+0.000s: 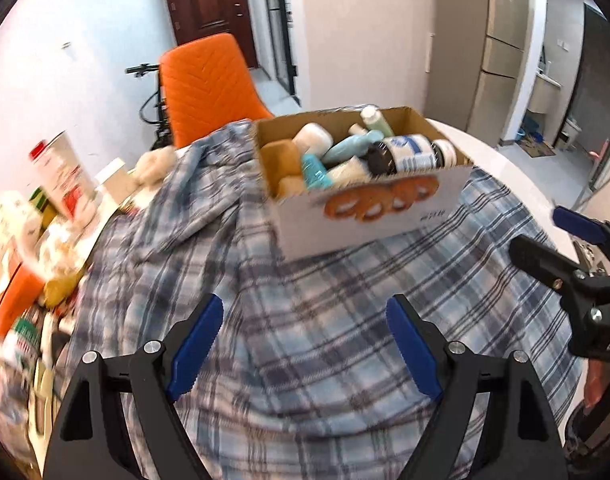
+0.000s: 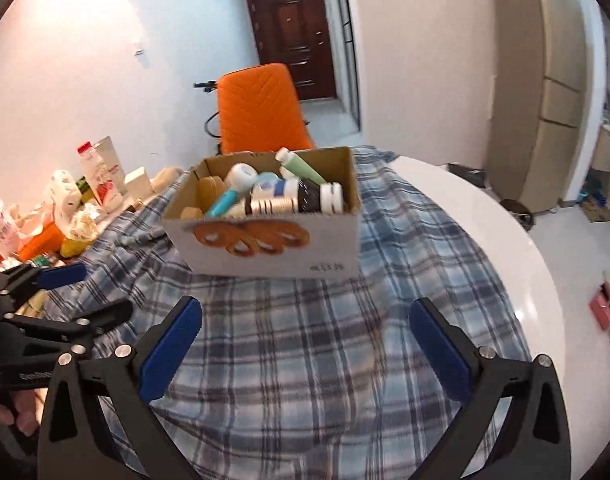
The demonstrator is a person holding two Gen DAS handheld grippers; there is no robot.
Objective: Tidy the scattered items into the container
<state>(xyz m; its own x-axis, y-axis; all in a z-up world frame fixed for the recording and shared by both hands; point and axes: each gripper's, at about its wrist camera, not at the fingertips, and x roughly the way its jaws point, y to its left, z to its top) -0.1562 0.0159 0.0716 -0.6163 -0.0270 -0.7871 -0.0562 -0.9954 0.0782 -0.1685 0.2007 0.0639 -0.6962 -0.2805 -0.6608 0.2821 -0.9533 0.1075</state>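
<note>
A cardboard box [image 1: 369,216] [image 2: 265,248] with an orange pretzel print stands on a blue plaid cloth [image 1: 305,340] [image 2: 305,352]. It holds several items: a dark bottle with a white cap [image 1: 409,154] [image 2: 305,198], a teal tube [image 1: 347,146] [image 2: 221,204], a green bottle [image 1: 379,120] [image 2: 301,166] and a white jar [image 1: 313,138] [image 2: 241,174]. My left gripper [image 1: 305,312] is open and empty above the cloth, short of the box; it also shows in the right wrist view [image 2: 93,292]. My right gripper [image 2: 305,320] is open and empty, and shows at the right edge of the left wrist view [image 1: 545,236].
A pile of packets, cartons and bottles [image 1: 45,208] [image 2: 77,204] lies on the table's left side. An orange chair [image 1: 209,88] [image 2: 261,108] stands behind the table. The white round table's edge [image 1: 517,176] [image 2: 505,240] curves on the right.
</note>
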